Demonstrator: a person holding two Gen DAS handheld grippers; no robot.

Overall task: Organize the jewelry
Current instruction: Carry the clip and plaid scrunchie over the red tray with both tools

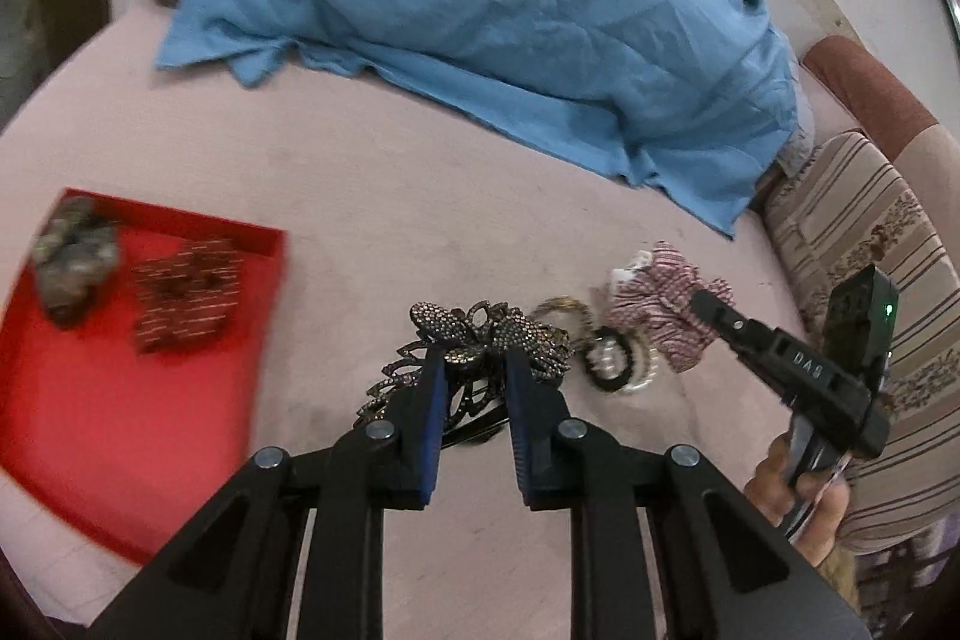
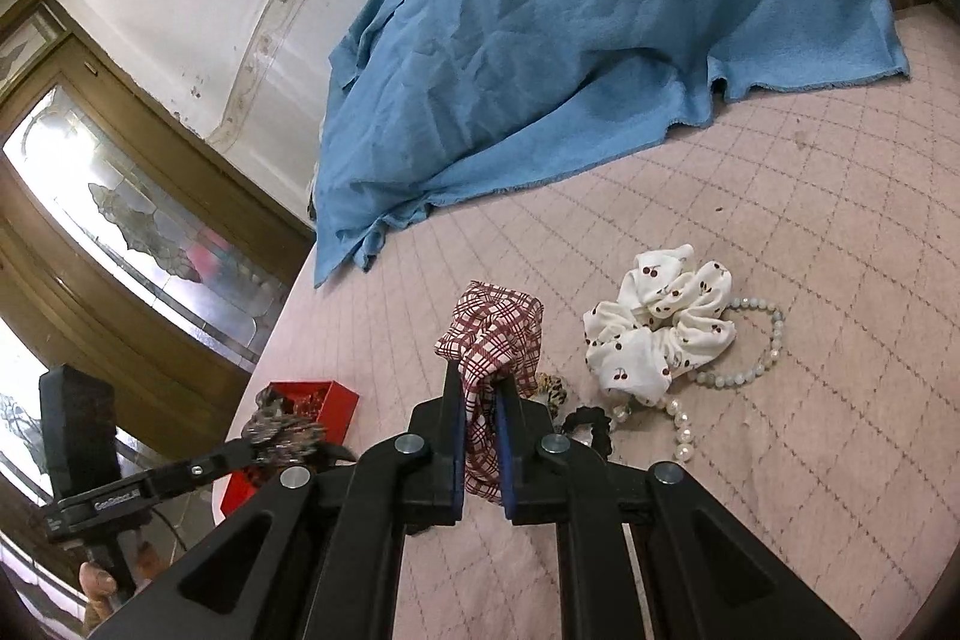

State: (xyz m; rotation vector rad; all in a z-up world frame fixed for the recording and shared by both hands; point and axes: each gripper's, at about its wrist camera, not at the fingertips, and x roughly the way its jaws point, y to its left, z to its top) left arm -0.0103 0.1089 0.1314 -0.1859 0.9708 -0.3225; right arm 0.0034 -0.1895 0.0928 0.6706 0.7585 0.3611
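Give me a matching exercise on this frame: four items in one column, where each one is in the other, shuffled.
Items:
1. rhinestone butterfly clip
2. plaid scrunchie
3. cherry-print scrunchie
4. striped dark hair piece

Places:
A. inside the red tray
B. between the fingers of the right gripper
C. lying on the pink bedspread over pale beads
D. between the fingers of the left gripper

Pairs: 1-D, 2-B, 3-C, 4-A

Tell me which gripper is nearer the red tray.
Left. The left gripper, holding a rhinestone clip, hangs beside the red tray; the right gripper is farther off.
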